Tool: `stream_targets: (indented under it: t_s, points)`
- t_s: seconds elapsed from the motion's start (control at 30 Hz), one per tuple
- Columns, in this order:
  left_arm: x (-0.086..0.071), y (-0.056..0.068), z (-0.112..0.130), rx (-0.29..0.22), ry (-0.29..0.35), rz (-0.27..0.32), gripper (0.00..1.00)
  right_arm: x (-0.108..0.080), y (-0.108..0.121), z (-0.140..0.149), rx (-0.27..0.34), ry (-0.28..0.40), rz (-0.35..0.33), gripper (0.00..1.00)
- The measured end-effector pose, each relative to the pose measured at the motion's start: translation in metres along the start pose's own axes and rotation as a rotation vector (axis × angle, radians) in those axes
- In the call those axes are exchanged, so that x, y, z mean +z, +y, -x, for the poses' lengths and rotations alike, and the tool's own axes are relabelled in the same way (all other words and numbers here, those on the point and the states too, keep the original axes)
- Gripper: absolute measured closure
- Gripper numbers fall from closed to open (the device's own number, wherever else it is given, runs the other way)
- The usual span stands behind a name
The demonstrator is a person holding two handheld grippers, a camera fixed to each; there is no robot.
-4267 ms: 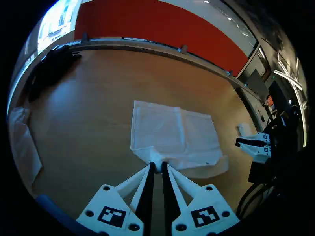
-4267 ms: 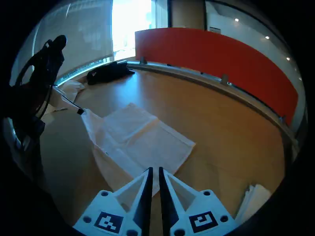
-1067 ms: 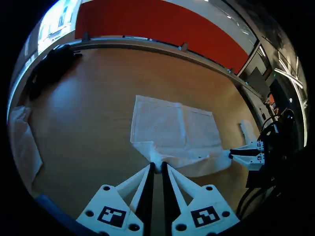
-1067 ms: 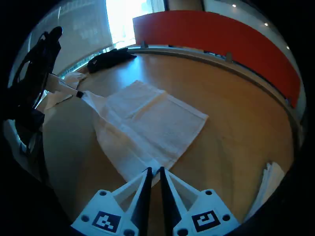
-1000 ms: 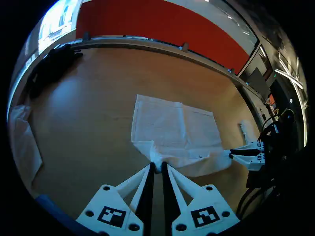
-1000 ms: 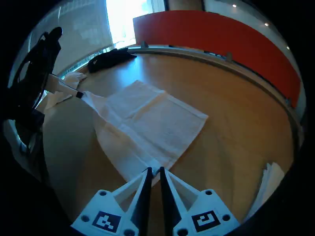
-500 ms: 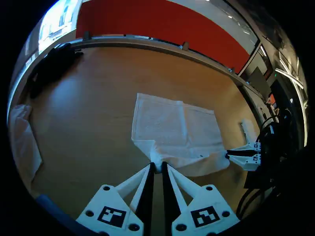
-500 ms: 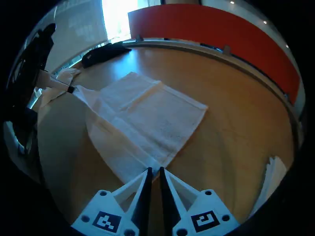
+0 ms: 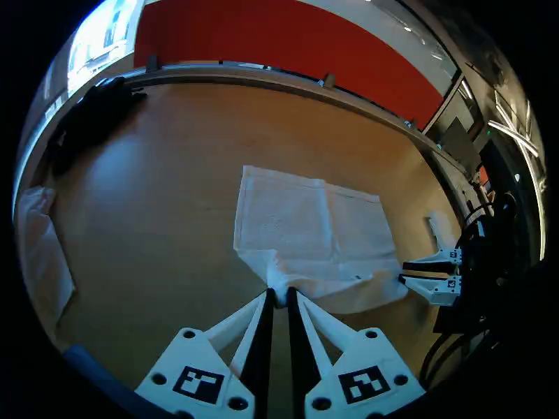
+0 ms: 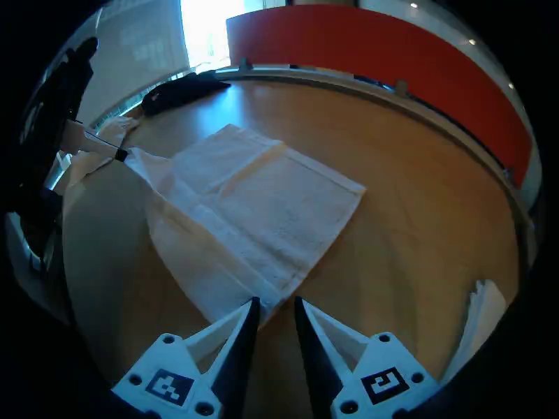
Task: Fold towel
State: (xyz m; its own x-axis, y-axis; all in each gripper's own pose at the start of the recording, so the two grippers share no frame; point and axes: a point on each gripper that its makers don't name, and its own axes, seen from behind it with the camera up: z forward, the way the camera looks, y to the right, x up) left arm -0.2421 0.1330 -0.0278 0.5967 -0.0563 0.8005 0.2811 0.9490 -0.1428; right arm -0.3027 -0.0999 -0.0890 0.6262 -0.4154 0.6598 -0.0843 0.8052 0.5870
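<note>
1. Light-brown wooden tabletop (image 9: 161,209) is carrying everything in both views. A crumpled black fabric bundle (image 9: 87,126) is lying at its far left corner, well apart from the towel.
2. A loose white cloth (image 9: 38,258) is draping along the table's left edge. A stack of folded white cloths (image 10: 482,314) is sitting at the right edge, near the right gripper's side of the towel.
3. A grey metal rail (image 9: 279,73) is running along the far edge of the table, with a long red wall panel (image 9: 279,38) rising behind it. Daylight is coming through a bright window (image 10: 202,28) to the left of the panel.
4. The white rectangular towel (image 9: 314,227) is lying mid-table, mostly flat, with crease lines across it. Its near long edge is stretching between the two grippers and is bunching and rising off the wood at the left end.
5. The left gripper (image 9: 279,293) is pinching the towel's near left corner, fingers closed almost together on the gathered cloth. The right gripper view is showing the same pinch (image 10: 120,155) at the towel's far corner.
6. The right gripper (image 10: 274,302) is standing with its fingers clearly parted. The towel's near right corner is lying at the mouth of the gap, touching one finger and not clamped.
</note>
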Motion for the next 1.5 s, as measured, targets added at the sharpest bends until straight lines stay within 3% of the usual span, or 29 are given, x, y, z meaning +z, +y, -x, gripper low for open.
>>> stream_targets:
  t_s: [0.3,0.43,0.6,0.9,1.27,1.5]
  points:
    - [0.001,0.000,0.000,0.002,-0.003,-0.001,0.86,0.002,0.001,-0.001,0.009,-0.002,-0.011,0.64]
    - [0.001,0.000,0.001,0.003,-0.005,0.000,0.86,0.001,-0.005,-0.002,0.019,-0.001,-0.033,0.80]
    - [0.001,-0.001,0.001,0.004,-0.006,0.000,0.86,-0.001,-0.010,-0.007,0.043,0.012,-0.057,0.85]
    - [0.003,-0.002,0.002,0.000,-0.009,-0.001,0.86,-0.007,-0.011,-0.014,0.024,0.029,-0.057,0.85]
    - [0.004,-0.003,0.002,-0.004,-0.010,-0.001,0.86,-0.001,-0.006,-0.011,0.007,0.017,-0.032,0.86]
    - [0.004,-0.003,0.002,-0.003,-0.012,-0.002,0.86,0.003,-0.002,-0.008,-0.010,0.005,-0.010,0.67]
